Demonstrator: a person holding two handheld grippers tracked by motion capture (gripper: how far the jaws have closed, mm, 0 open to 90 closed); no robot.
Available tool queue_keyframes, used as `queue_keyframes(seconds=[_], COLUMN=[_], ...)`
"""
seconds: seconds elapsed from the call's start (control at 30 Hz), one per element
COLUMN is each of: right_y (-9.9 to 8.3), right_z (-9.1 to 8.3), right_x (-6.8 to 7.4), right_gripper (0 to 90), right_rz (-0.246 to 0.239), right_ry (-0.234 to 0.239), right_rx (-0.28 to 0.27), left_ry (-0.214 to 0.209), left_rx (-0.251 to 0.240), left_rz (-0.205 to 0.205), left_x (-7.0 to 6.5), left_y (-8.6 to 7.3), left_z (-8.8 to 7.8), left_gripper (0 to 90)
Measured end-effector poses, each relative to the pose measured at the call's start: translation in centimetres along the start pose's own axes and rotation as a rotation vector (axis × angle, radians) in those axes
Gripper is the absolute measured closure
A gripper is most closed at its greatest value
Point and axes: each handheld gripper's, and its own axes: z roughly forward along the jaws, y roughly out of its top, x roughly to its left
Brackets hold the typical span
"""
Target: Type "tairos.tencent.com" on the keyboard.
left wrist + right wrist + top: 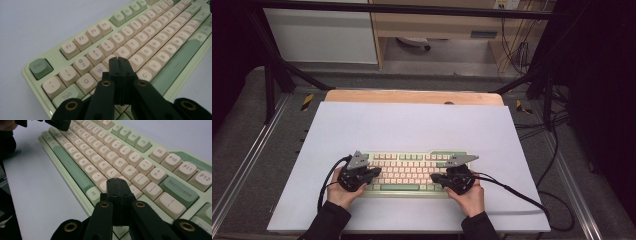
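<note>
The high view looks forward and down over the whole table [412, 125]. Each gripper view sits low and close over one end of the keyboard [414, 172], facing inward; all three share its keys.

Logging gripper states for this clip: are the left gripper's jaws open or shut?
Shut. In the left gripper view the left gripper has its two black jaws pressed together, empty, tips above the keyboard.
</note>
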Motion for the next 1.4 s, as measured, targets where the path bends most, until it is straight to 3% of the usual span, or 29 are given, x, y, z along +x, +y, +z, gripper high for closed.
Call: queue_keyframes(seconds=[0.73,1.4], right_y=[-0.1,0.1], right_z=[-0.2,0.1], right_x=[0.0,0.1], right_gripper=[90.0,90.0], right_rz=[0.002,0.014], right_ry=[0.001,0.013], right_rx=[-0.003,-0.017], left_ry=[0.000,-0.001], left_rx=[0.013,-0.026], left_rz=[0.007,0.004], left_x=[0.1,0.2], left_y=[-0.7,-1.0], left_z=[0.6,-1.4], left_gripper=[89.9,90.0])
